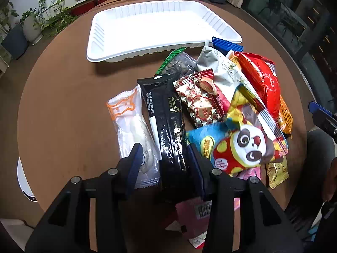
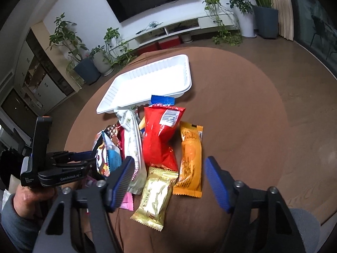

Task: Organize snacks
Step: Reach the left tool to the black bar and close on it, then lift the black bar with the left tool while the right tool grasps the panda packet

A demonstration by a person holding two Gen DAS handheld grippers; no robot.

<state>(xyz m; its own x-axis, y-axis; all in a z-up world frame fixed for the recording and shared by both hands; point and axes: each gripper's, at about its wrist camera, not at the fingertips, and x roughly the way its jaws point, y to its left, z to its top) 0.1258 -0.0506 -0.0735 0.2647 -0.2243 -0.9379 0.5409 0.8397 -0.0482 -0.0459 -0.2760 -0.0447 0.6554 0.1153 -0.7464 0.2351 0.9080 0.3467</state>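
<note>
A pile of snack packets lies on a round brown table (image 1: 63, 105) in front of an empty white tray (image 1: 147, 27). My left gripper (image 1: 165, 154) is open, its fingers either side of a long black packet (image 1: 166, 118), with a clear white packet (image 1: 130, 126) just left of it. A panda packet (image 1: 238, 145) and a red bag (image 1: 261, 80) lie to the right. My right gripper (image 2: 170, 168) is open and empty above a gold packet (image 2: 157, 196) and an orange packet (image 2: 190, 160). The red bag (image 2: 160, 135) and the tray (image 2: 147, 82) lie beyond.
Pink packets (image 1: 193, 213) lie under the left gripper near the table's front edge. A blue wrapper (image 1: 226, 44) rests against the tray's near right corner. Potted plants (image 2: 88, 63) and a TV stand (image 2: 179, 29) are on the floor behind the table.
</note>
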